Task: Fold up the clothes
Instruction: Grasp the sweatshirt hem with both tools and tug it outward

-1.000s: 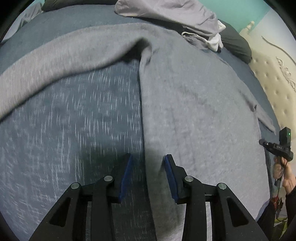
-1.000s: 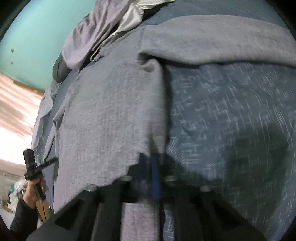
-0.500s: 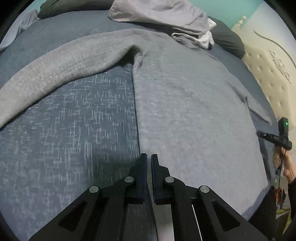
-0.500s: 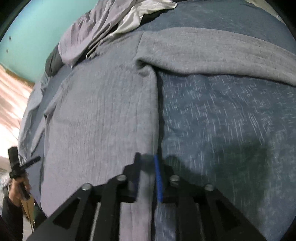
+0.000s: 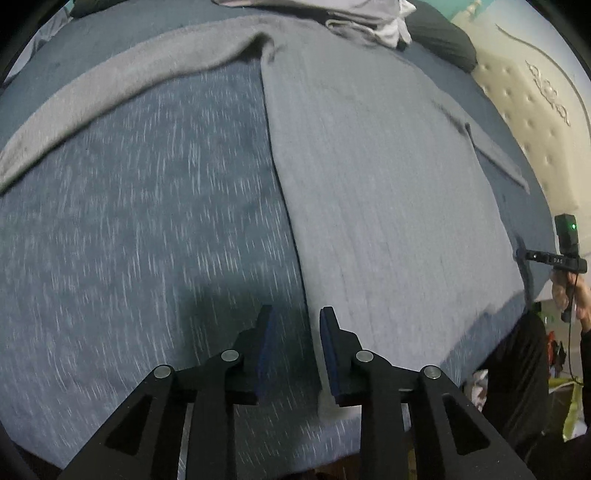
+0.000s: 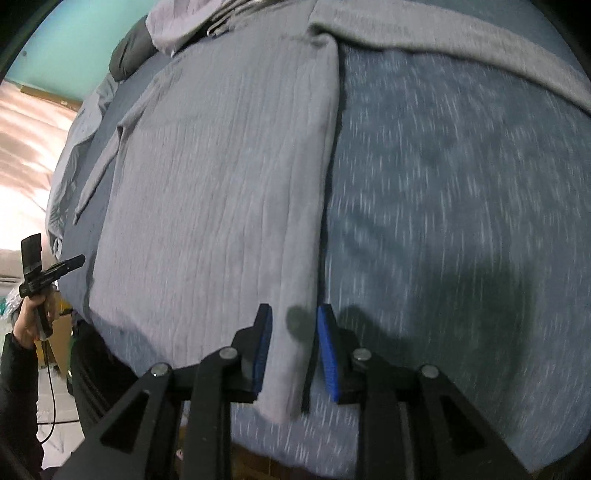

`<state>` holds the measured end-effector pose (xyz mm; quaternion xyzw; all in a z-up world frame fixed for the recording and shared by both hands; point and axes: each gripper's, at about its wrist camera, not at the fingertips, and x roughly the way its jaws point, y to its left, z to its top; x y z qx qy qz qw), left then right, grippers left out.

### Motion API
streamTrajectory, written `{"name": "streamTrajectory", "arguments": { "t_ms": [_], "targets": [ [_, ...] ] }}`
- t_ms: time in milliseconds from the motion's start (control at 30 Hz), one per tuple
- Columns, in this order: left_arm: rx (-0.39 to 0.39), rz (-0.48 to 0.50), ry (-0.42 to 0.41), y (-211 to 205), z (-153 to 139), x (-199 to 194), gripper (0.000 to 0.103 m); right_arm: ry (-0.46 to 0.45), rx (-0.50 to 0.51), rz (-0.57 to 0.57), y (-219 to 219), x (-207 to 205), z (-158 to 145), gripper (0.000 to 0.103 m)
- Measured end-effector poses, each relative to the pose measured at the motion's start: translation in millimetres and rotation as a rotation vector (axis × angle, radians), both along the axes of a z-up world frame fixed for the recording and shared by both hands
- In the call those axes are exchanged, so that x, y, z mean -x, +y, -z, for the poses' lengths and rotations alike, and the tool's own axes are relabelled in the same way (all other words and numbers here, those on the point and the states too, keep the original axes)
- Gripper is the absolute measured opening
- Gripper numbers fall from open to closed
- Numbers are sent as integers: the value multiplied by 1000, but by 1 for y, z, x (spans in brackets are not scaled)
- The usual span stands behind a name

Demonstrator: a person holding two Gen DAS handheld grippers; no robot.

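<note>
both grippers have let go since half a second ago, when each was nipped nearly shut at the sweater's edges. now the left gripper (image 5: 295, 347) is parting, its jaws straddling one long side edge of the grey sweater (image 5: 388, 192) without pressing it. the right gripper (image 6: 293, 349) stands released, the opposite side edge lying loose between its blue pads (image 6: 327, 350). the sweater lies flat on the blue bedspread (image 5: 147, 221), long axis running away from the jaws toward the piled clothes (image 5: 369, 18), one sleeve (image 5: 110, 85) stretched sideways. it is ribbed, pale grey. only the left view shows the tufted headboard (image 5: 528, 110); only the right shows the teal wall (image 6: 74, 40).
</note>
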<state>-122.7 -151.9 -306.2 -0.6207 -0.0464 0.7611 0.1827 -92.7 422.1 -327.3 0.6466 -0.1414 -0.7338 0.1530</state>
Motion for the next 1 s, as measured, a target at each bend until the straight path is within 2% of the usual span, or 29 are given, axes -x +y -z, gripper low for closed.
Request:
{"name": "streamTrajectory", "arguments": {
  "t_ms": [133, 300, 467, 700, 733, 767, 800, 1000],
  "targets": [
    [5, 17, -42, 6, 8, -20, 34, -46, -8, 4, 0, -29, 8, 25],
    [-13, 7, -73, 5, 16, -34, 37, -56, -16, 5, 1, -44, 12, 25],
    [-31, 5, -82, 4, 21, -36, 38, -59, 39, 38, 12, -50, 13, 25],
    [-66, -6, -75, 6, 23, -31, 37, -69, 27, 29, 5, -45, 18, 25],
    [-66, 6, -72, 9, 22, -31, 29, -62, 26, 22, 3, -45, 17, 20],
    [-66, 17, -68, 11, 21, -31, 22, -51, 25, 16, 1, -45, 15, 10],
    [-63, 26, -63, 14, 20, -30, 14, -39, 25, 9, -1, -45, 14, 8],
    [-29, 18, -15, 2, -7, -26, 7, 20, 20, -21, -2, -41, -8, 5]
  ]
}}
